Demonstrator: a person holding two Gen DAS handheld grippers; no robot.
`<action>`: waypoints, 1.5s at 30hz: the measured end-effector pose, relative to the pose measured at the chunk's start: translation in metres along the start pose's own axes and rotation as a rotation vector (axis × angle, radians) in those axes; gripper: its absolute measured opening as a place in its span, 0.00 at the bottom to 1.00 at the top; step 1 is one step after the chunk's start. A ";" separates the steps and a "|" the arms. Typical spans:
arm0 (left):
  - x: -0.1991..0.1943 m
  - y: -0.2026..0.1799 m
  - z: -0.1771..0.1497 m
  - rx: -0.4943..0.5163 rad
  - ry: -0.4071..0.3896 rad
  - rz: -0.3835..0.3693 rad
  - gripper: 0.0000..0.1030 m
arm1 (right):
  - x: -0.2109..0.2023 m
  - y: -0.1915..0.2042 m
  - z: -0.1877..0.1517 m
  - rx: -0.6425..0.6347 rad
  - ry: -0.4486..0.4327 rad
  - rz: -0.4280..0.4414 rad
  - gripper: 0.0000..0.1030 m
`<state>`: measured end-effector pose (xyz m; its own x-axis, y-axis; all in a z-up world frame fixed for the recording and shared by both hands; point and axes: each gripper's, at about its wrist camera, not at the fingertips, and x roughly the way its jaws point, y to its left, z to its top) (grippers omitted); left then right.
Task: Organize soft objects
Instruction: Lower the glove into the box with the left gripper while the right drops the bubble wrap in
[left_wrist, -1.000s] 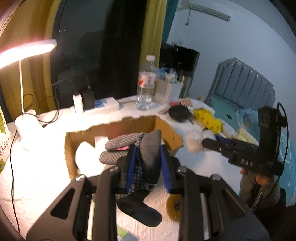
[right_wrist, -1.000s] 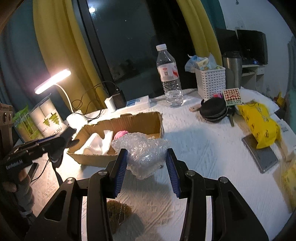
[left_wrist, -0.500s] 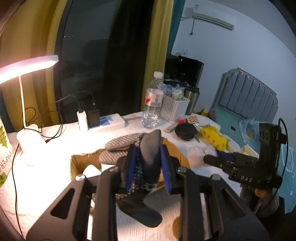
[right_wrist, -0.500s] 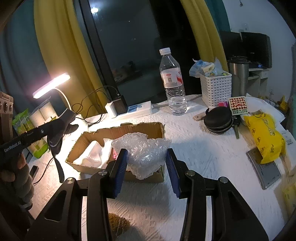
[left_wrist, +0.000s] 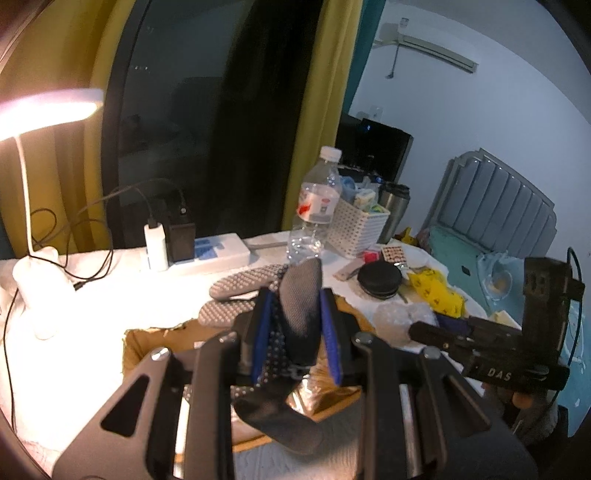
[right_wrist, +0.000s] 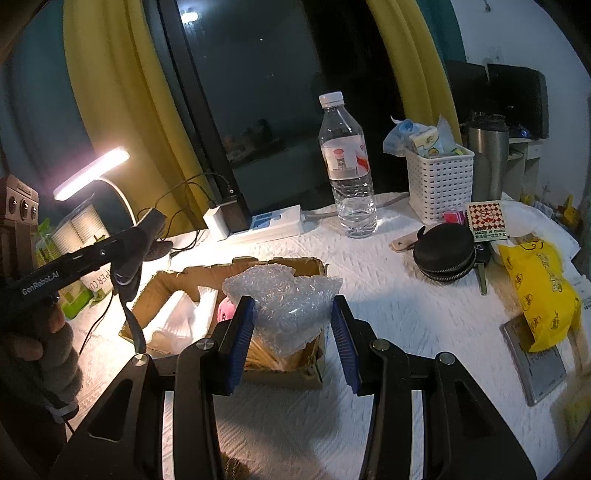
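Observation:
My left gripper (left_wrist: 293, 325) is shut on dark grey dotted socks (left_wrist: 299, 306); they hang above the open cardboard box (left_wrist: 147, 343). From the right wrist view the left gripper (right_wrist: 147, 225) holds the socks (right_wrist: 129, 273) over the box's left end. My right gripper (right_wrist: 293, 325) is shut on a wad of clear bubble wrap (right_wrist: 288, 299), held over the right end of the cardboard box (right_wrist: 162, 284). White soft cloth (right_wrist: 177, 317) and a pink soft item (right_wrist: 225, 310) lie inside the box. The right gripper also shows in the left wrist view (left_wrist: 417, 330), with bubble wrap (left_wrist: 395, 317).
A water bottle (right_wrist: 347, 166), white basket (right_wrist: 439, 184), steel mug (right_wrist: 487, 158), black round pouch (right_wrist: 445, 254), yellow bag (right_wrist: 539, 291) and grey notebook (right_wrist: 535, 365) sit on the white table cover. A lit desk lamp (right_wrist: 92, 177) and power strip (right_wrist: 273, 221) stand behind the box.
Both grippers have risen and moved over the box. The socks now hang higher over the left end; the bubble wrap sits above the right end.

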<state>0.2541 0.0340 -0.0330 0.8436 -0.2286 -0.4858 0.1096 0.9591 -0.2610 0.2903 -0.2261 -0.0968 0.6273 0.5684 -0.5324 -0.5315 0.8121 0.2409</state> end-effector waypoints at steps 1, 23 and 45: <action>0.003 0.001 0.000 -0.003 0.003 -0.002 0.26 | 0.003 -0.001 0.001 0.001 0.003 0.000 0.43; 0.069 0.013 -0.023 -0.026 0.185 -0.004 0.68 | 0.059 -0.009 0.019 -0.009 0.056 0.028 0.44; 0.040 0.006 -0.024 0.001 0.162 0.011 0.68 | 0.055 0.001 0.014 -0.004 0.072 0.009 0.57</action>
<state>0.2756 0.0262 -0.0742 0.7492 -0.2418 -0.6166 0.1010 0.9618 -0.2543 0.3324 -0.1919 -0.1146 0.5798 0.5645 -0.5875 -0.5392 0.8064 0.2428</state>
